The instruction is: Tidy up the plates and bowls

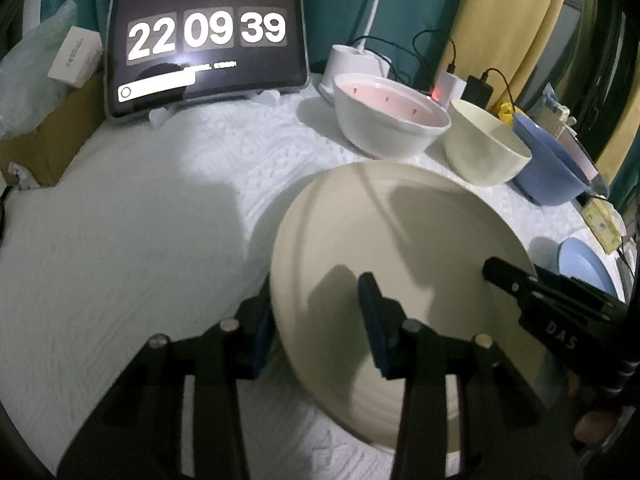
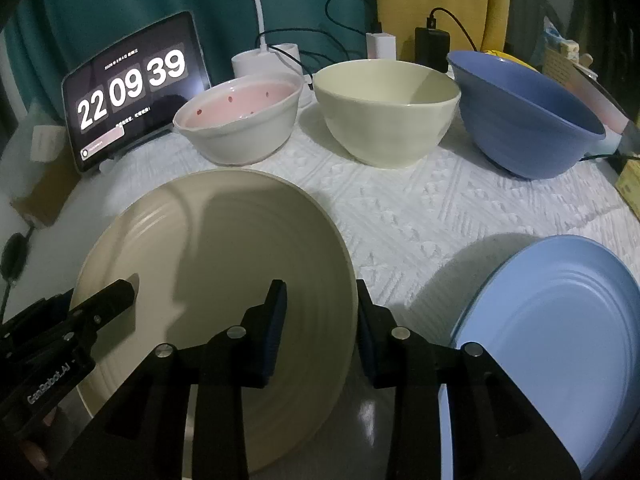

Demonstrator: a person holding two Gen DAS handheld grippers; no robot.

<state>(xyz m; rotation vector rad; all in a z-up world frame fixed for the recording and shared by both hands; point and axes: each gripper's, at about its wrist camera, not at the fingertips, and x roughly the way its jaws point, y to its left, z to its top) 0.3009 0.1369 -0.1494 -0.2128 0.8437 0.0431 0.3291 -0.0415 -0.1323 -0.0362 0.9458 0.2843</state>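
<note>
Dim indoor light, fisheye views with dark rounded corners

The tablet clock (image 1: 206,40) glows brightest, its digits slightly bloomed; hard shadows fall across the cream plate (image 1: 400,280) and the white cloth (image 1: 140,240), cast from above and behind. Straight lines bow near the edges, fine grain softens both views, and the near black gripper parts are blurred
</note>
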